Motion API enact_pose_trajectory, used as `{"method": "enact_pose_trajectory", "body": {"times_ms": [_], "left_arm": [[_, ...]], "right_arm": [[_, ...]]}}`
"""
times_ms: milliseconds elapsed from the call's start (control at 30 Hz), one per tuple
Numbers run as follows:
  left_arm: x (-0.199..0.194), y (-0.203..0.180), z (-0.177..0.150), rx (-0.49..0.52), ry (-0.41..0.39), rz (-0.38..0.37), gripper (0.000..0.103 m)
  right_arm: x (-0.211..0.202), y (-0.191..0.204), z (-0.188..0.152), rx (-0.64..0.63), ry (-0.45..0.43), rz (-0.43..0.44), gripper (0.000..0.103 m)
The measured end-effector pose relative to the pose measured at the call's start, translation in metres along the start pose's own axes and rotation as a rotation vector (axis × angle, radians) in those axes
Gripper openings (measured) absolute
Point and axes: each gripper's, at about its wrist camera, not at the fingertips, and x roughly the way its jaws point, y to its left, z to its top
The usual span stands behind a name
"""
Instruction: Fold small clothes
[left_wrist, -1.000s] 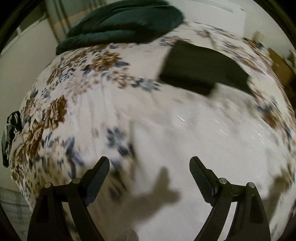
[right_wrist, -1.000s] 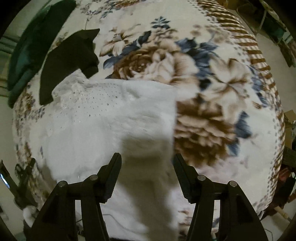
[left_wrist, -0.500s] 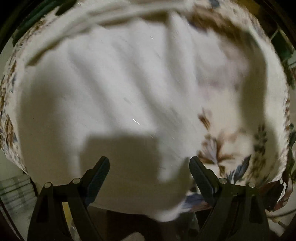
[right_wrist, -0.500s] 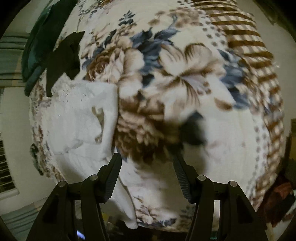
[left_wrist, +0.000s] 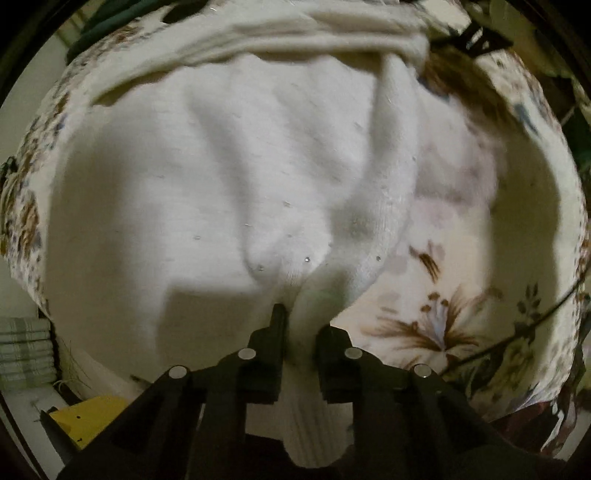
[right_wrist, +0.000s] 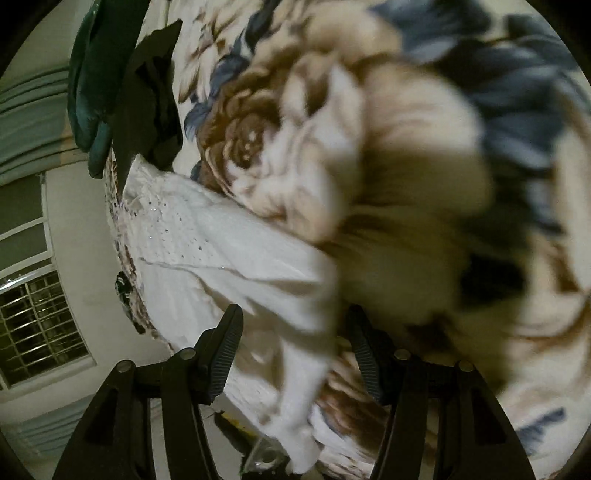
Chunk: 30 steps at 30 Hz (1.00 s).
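A white knit garment (left_wrist: 229, 192) with small sparkly dots lies spread on a floral bedspread (left_wrist: 461, 295). My left gripper (left_wrist: 299, 325) is shut on the garment's near hem, and the cloth bunches up between its fingers. In the right wrist view the same white garment (right_wrist: 221, 251) lies at the left. My right gripper (right_wrist: 295, 332) is open, and a strip of the garment's edge runs between its fingers (right_wrist: 225, 347). That view is blurred.
A folded black garment (right_wrist: 147, 96) and a dark green one (right_wrist: 92, 74) lie at the far end of the bed. The bed's near edge is just below both grippers. A window with a grille (right_wrist: 33, 325) is at the left. A yellow object (left_wrist: 85, 417) lies below the bed.
My left gripper swung over the white garment and closed on its near hem. My right gripper stayed open and moved down toward the garment's edge near the bed's side.
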Motion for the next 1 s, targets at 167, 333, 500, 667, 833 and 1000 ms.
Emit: {"method": "enact_pose_trajectory", "body": {"times_ms": [167, 333, 500, 667, 833, 1000], "left_arm": [[-0.025, 0.025, 0.006, -0.04, -0.049, -0.019, 0.011], [-0.065, 0.069, 0.008, -0.11, -0.123, -0.084, 0.01], [-0.087, 0.129, 0.007, -0.234, -0.186, -0.154, 0.008], [-0.084, 0.213, 0.002, -0.387, -0.188, -0.232, 0.008], [-0.058, 0.297, -0.007, -0.531, -0.162, -0.32, 0.006], [-0.019, 0.349, -0.015, -0.596, -0.14, -0.344, 0.006]], "right_arm": [[0.004, 0.026, -0.008, -0.001, -0.032, -0.022, 0.013], [-0.015, 0.09, -0.022, -0.07, -0.051, -0.072, 0.012], [-0.016, 0.188, -0.032, -0.145, -0.069, -0.164, 0.012], [0.023, 0.29, -0.034, -0.204, -0.079, -0.243, 0.011], [0.115, 0.39, -0.023, -0.27, -0.07, -0.329, 0.011], [0.221, 0.451, -0.014, -0.31, -0.052, -0.447, 0.011]]}}
